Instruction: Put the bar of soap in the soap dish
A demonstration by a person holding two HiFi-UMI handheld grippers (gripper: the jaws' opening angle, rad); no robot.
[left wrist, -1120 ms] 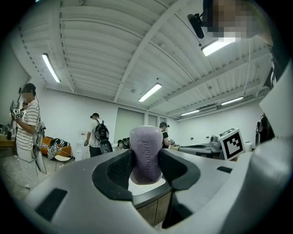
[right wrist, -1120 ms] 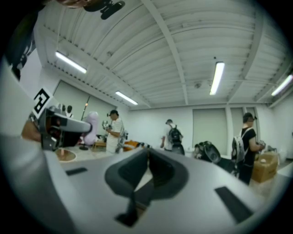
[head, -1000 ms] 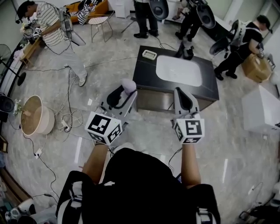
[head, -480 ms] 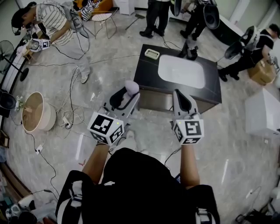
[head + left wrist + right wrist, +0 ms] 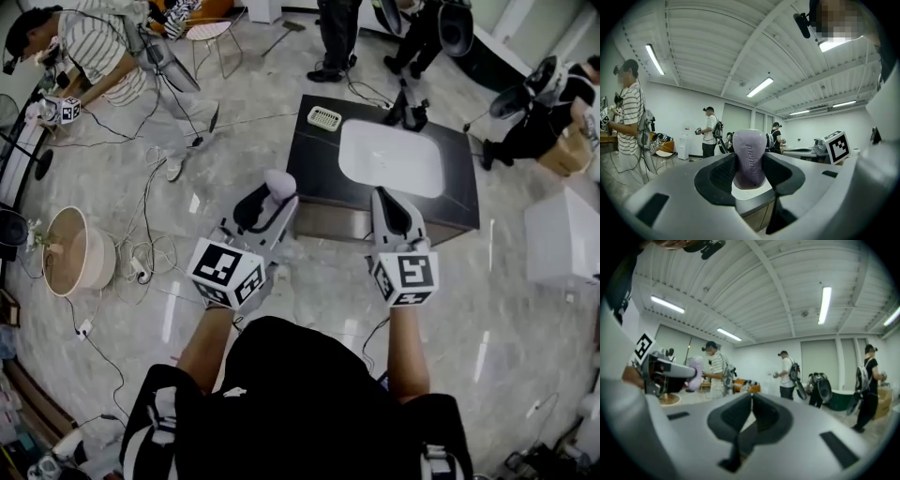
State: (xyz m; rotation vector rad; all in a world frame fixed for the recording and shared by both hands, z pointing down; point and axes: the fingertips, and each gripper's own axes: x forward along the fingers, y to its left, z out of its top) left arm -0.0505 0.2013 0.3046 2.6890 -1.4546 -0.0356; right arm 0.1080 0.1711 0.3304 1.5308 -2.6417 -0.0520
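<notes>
A lavender bar of soap (image 5: 278, 182) stands upright between the fingers of my left gripper (image 5: 270, 195), which is shut on it; in the left gripper view the soap (image 5: 750, 158) fills the gap between the jaws. My right gripper (image 5: 385, 200) is beside it, jaws shut with nothing between them (image 5: 751, 399). Both point level at a black counter (image 5: 319, 173) with a white basin (image 5: 391, 157). The pale slotted soap dish (image 5: 323, 118) sits on the counter's far left corner, well ahead of the soap. In the right gripper view the soap (image 5: 696, 373) shows at the left.
Several people stand around the room; one in a striped shirt (image 5: 94, 52) is at the far left. Cables (image 5: 150, 253) trail across the floor near a round wooden tub (image 5: 67, 251). A white box (image 5: 561, 234) stands to the right, a chair (image 5: 214, 42) at the back.
Both grippers have moved forward, closer to the counter's near edge, the soap still held in the left one. The people in the background have shifted.
</notes>
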